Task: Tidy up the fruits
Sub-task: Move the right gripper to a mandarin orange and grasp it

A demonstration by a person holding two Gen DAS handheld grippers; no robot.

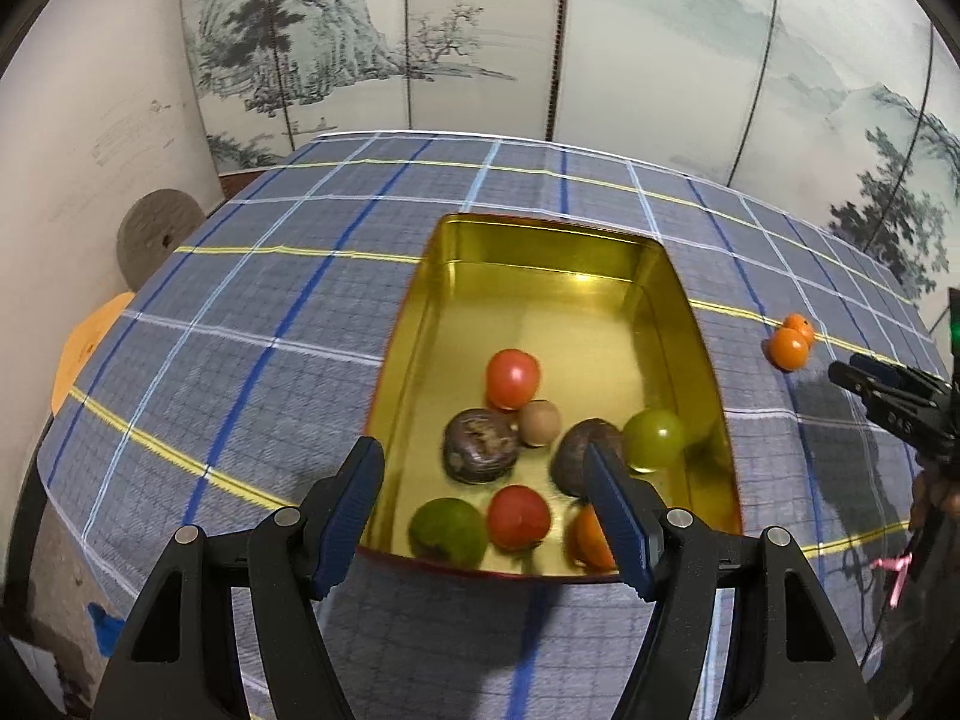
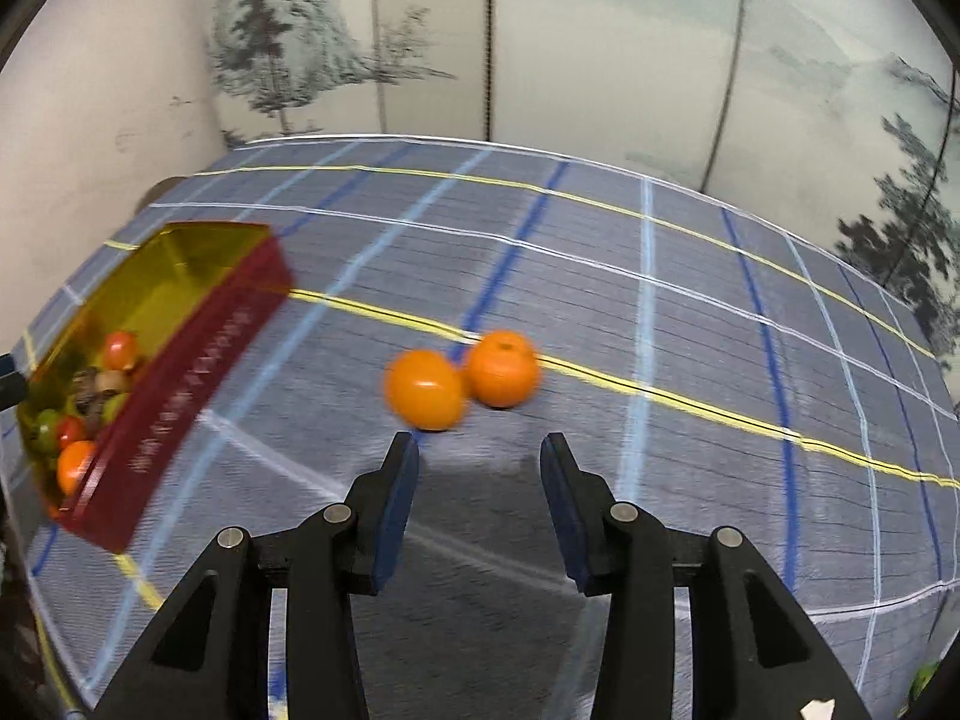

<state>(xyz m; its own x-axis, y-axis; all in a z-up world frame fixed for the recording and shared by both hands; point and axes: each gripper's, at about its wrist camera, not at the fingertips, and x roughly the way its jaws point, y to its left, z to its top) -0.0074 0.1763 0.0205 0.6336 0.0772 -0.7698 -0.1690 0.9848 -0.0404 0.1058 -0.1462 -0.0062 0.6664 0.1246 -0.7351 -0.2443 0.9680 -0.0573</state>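
A gold-lined tin (image 1: pixel 540 240) with red outer walls sits on the plaid cloth and holds several fruits: two red tomatoes (image 1: pixel 511 378), two dark brown fruits (image 1: pixel 480 445), green ones (image 1: pixel 654 439), a small tan one and an orange. My left gripper (image 1: pixel 480 450) hovers open over the tin's near end with nothing between its fingers. Two oranges (image 2: pixel 426 390) (image 2: pixel 503 369) lie touching each other on the cloth, just ahead of my right gripper (image 2: pixel 480 450), which is open and empty. The tin (image 2: pixel 180 372) lies to its left. In the left wrist view the oranges (image 1: pixel 792 339) show far right, near the right gripper (image 1: pixel 843 375).
A painted folding screen (image 1: pixel 480 30) stands behind the table, and a plain wall closes the left side. A grey disc (image 1: pixel 156 234) leans against that wall, beyond the table's left edge. A hand (image 1: pixel 936 492) shows at the right edge. Bare plaid cloth (image 2: pixel 720 360) stretches right of the oranges.
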